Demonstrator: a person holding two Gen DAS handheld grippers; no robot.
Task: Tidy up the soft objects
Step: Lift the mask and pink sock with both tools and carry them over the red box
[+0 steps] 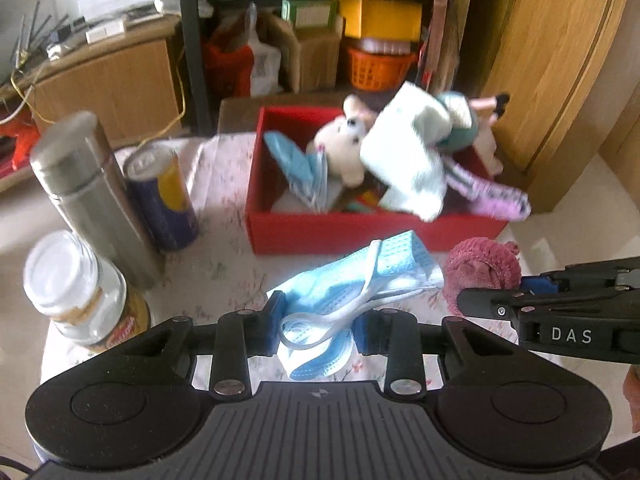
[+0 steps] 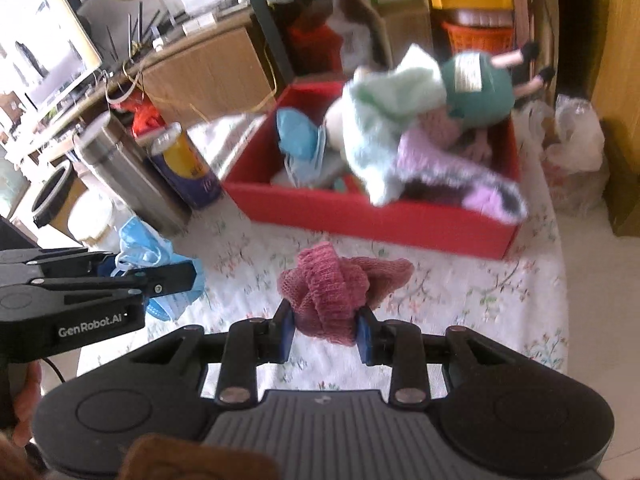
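My left gripper point(image 1: 320, 330) is shut on a bundle of blue face masks point(image 1: 352, 284), held above the floral tablecloth point(image 1: 224, 268). My right gripper point(image 2: 326, 334) is shut on a dark pink knitted cloth point(image 2: 332, 284), also held off the table. In the left wrist view the right gripper point(image 1: 480, 300) sits at the right with the pink knitted cloth point(image 1: 480, 264) in it. In the right wrist view the left gripper point(image 2: 160, 276) holds the masks point(image 2: 148, 248). Beyond both stands a red box point(image 1: 360, 232) point(image 2: 360, 216) with a white plush toy point(image 1: 340, 148), a pale green cloth point(image 1: 404, 160), a purple sock point(image 2: 460, 176) and another blue mask point(image 2: 298, 136).
A steel flask point(image 1: 88, 188), a blue and yellow can point(image 1: 164, 196) and a glass jar point(image 1: 80, 296) stand at the left of the table. The table's right edge point(image 2: 560, 280) drops to a pale floor with a plastic bag point(image 2: 572, 148). Shelves and wooden cabinets stand behind.
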